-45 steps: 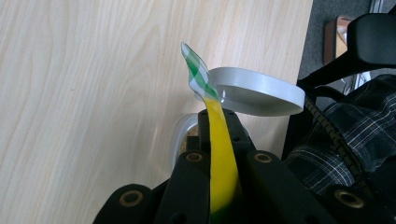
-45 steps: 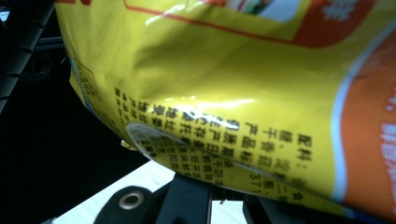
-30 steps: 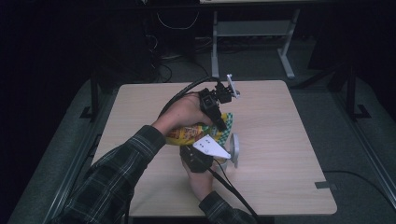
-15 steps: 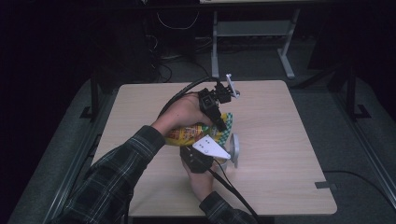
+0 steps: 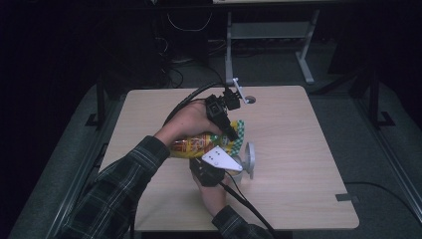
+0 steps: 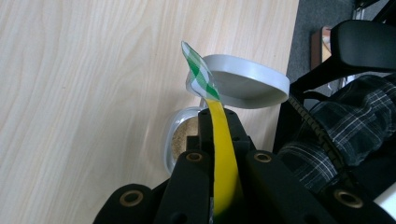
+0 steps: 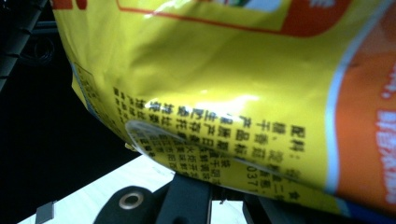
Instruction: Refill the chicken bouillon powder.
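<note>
A yellow and orange snack bag (image 5: 196, 145) lies on its side in the air above the table. My left gripper (image 5: 232, 133) is shut on its flat yellow edge (image 6: 224, 158), just below the green checked end (image 6: 198, 74). Under that end stands a small grey tub (image 6: 180, 140) with pale crumbs in it, its round lid (image 6: 247, 84) tipped up. My right gripper (image 5: 221, 153) comes up from below, and its jaws (image 7: 215, 191) pinch the bag's lower seam. The bag's printed side (image 7: 243, 84) hides my right gripper's fingertips.
The tub's lid (image 5: 250, 159) stands on edge near the middle of the wooden table (image 5: 298, 129). A round hole (image 5: 250, 99) sits by the table's far edge. Cables trail from both grippers. A metal stand (image 5: 268, 35) is on the floor behind.
</note>
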Action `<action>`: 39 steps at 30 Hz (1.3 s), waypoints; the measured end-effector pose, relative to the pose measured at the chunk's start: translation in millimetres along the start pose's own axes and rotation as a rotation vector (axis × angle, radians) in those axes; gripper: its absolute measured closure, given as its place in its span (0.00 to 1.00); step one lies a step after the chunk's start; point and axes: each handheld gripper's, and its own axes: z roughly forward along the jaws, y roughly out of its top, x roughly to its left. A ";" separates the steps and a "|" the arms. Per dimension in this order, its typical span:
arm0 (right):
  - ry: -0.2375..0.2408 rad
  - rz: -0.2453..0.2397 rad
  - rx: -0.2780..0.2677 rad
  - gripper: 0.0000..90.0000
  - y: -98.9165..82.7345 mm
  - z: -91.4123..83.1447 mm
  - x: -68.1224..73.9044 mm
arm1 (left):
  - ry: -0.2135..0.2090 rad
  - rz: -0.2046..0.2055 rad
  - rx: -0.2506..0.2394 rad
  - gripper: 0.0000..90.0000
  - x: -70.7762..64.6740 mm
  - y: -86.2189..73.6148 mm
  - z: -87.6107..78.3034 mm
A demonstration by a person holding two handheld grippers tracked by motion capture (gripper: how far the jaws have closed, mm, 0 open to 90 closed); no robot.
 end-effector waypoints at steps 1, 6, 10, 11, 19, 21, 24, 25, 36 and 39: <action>0.000 0.000 0.002 1.00 -0.4 0.1 0.6 | -0.003 0.003 -0.003 1.00 0.6 -1.3 -1.0; 0.001 -0.006 0.008 1.00 -2.6 0.8 2.3 | -0.019 -0.004 -0.036 1.00 -1.2 -8.5 -5.8; 0.003 -0.006 0.012 1.00 -4.0 0.8 3.4 | -0.026 0.004 -0.047 1.00 -2.3 -13.3 -10.6; 0.005 -0.006 0.014 1.00 -4.2 0.9 3.6 | -0.023 0.012 -0.044 1.00 -2.1 -14.1 -11.7; 0.009 -0.023 0.036 1.00 -4.3 0.2 3.2 | -0.034 0.023 -0.064 1.00 -3.7 -20.0 -17.3; 0.008 -0.035 0.047 1.00 -4.0 -0.5 2.0 | -0.039 0.017 -0.084 1.00 -4.4 -22.5 -18.7; 0.011 -0.045 0.057 1.00 -3.6 -1.3 1.8 | -0.048 0.015 -0.097 1.00 -4.8 -26.5 -21.0; 0.012 -0.044 0.059 1.00 -3.6 -1.3 2.2 | -0.047 0.016 -0.102 1.00 -4.8 -27.7 -21.7; 0.010 -0.063 0.094 1.00 -2.6 -0.9 1.1 | -0.057 0.002 -0.160 1.00 -3.5 -44.4 -34.1; 0.011 -0.069 0.106 1.00 -3.1 -0.9 0.9 | -0.053 0.006 -0.171 1.00 -3.3 -48.8 -38.2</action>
